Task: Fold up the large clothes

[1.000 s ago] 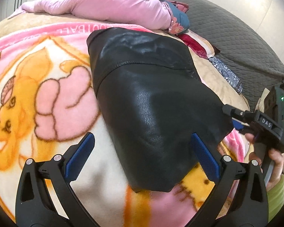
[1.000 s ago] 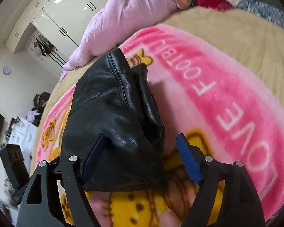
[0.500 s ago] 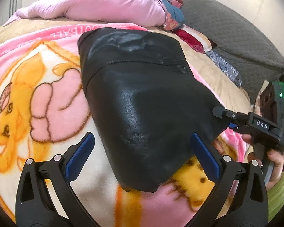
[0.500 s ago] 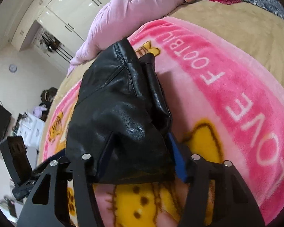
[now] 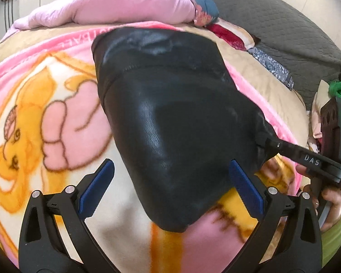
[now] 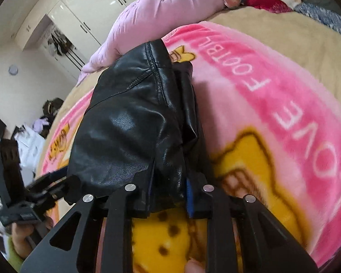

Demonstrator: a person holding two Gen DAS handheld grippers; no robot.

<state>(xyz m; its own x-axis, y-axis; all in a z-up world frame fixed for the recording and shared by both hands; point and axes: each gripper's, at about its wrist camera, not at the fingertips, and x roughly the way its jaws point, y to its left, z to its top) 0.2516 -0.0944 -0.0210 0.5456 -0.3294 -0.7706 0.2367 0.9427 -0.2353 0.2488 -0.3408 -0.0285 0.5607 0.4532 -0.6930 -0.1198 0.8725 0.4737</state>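
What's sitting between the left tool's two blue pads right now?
The near end of the black leather garment, lying on the cartoon blanket, untouched by the open left tool. Left wrist view shows it.

The right gripper's (image 6: 169,187) left pad is hidden behind the black garment (image 6: 134,122), so whether both pads press on it cannot be told. The blanket (image 5: 56,118) beneath the garment is covered, and its lettering is partly hidden. The left gripper (image 6: 29,202) is blurred in the right wrist view. The wardrobe's (image 6: 63,43) contents are too small to tell.
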